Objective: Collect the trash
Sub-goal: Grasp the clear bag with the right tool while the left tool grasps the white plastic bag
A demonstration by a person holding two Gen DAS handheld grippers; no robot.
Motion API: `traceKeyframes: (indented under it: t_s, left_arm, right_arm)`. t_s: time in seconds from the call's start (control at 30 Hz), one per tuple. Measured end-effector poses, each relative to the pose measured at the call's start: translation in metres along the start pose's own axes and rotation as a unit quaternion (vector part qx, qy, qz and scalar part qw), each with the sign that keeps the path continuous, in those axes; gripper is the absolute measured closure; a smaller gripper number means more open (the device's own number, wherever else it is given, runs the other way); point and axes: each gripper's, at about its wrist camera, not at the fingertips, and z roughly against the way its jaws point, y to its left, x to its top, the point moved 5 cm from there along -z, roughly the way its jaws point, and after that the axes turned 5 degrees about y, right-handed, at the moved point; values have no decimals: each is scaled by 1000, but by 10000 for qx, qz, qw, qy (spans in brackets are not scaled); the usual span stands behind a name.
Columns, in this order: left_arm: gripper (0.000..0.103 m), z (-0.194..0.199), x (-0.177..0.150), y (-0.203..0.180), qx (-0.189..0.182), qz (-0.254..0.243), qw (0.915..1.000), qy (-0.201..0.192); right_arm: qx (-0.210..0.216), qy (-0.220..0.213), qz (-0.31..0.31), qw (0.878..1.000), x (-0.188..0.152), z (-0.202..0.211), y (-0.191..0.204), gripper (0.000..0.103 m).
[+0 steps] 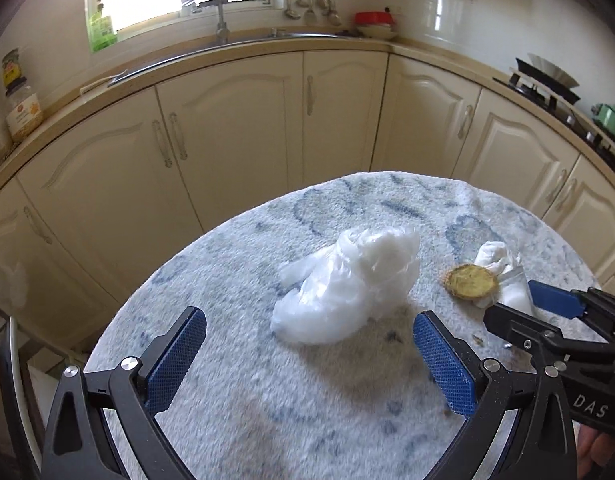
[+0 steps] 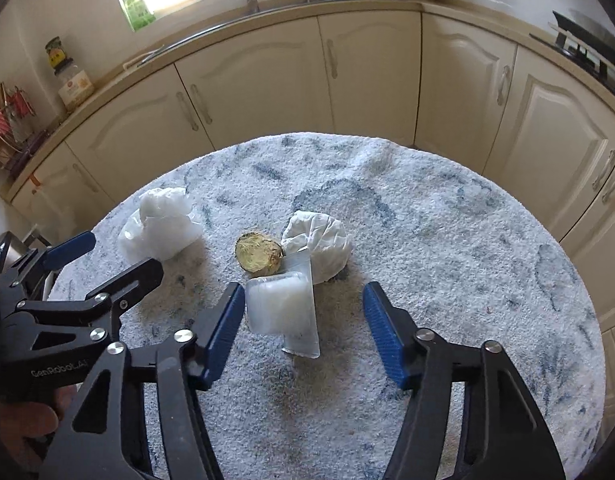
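**Both grippers over the round table, trash not yet grasped**

Presently, in the left wrist view, the left gripper (image 1: pixel 309 344) hangs tilted down over the fleecy blue-and-white table cover (image 1: pixel 267 420). Its blue pads stand wide apart with nothing between them: released. Just ahead of the fingertips lies a crumpled white plastic bag (image 1: pixel 347 292), resting on the cover, clear of both pads. Further to the right of it sit a round yellow-brown scrap (image 1: pixel 469 282) and a crumpled white tissue (image 1: pixel 493 254), touching each other. The right gripper (image 1: pixel 547 312) enters from the right edge, near the tissue.

Right wrist view: the right gripper (image 2: pixel 303 312) points down at the same cover. A clear plastic packet (image 2: pixel 281 306) lies between its fingers, close against the left pad; whether it touches cannot be told. The right pad stands well apart from it, so no grip. Beyond the packet are the scrap and the tissue, side by side. The plastic bag lies ahead-left, just beyond the left gripper's fingertips.
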Motion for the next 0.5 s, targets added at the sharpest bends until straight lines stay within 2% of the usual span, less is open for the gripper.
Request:
traceKeyframes:
  t_s: [0.07,0.13,0.2,0.23,0.27,0.3,0.5]
  left_arm:
    - [1,-13,9,-3,45,-156,9999,13]
    - [1,-24,18,-6,128,-296,9995,-2]
    - [5,-33,25,-12,31,-389,9992,-25]
    - [21,-34,21,-15,-78,-393,9992,-25]
    - [45,-39,23,-15,-236,-345,9991,28]
    - [50,-46,23,-14,-388,-255,9988,153]
    - [60,-40,11,-8,-804,-42,9967,96]
  right_arm:
    - [44,-5,34,10000,0,-1,1,61]
    - [64,-20,108,9999,0,0,3,68]
    - [127,-11,149,9998,0,0,5,71]
    - [151,-19,152,9998,0,1,5,72]
    - [159,-21,149,9998,0,1,5,72]
    - [184,-32,136,9997,-1,3,5,72]
    - [266,-68,69,9996,-10,18,2,72]
